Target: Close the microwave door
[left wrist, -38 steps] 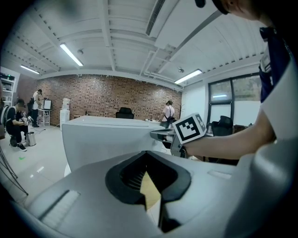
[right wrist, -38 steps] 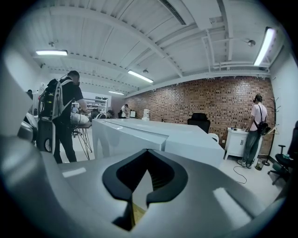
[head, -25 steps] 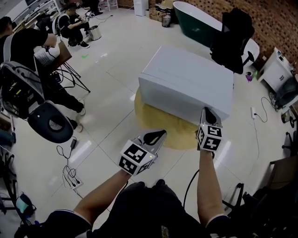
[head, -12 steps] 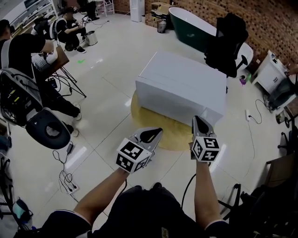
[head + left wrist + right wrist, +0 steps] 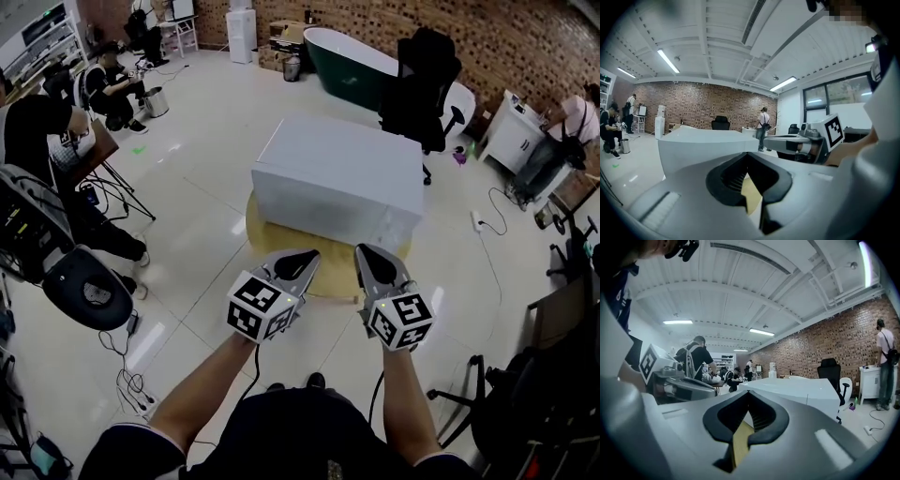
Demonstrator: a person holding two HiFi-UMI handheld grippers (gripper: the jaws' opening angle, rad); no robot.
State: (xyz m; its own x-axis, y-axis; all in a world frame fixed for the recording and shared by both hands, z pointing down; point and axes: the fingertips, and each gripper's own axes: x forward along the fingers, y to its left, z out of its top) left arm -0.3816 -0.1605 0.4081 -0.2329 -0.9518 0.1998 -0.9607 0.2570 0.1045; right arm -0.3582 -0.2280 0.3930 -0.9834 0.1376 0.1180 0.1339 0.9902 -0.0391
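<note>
The left gripper [image 5: 298, 264] and right gripper [image 5: 372, 266] are pinched tight on nothing. The right one has pulled back from the microwave [image 5: 342, 178] on the yellow mat [image 5: 260, 232] ahead. Its door looks shut, so the job seems done.

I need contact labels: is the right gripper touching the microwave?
Apart. The right gripper view shows the microwave standing clear beyond the shut tips of the right gripper, with the yellow surface showing between them.
</note>
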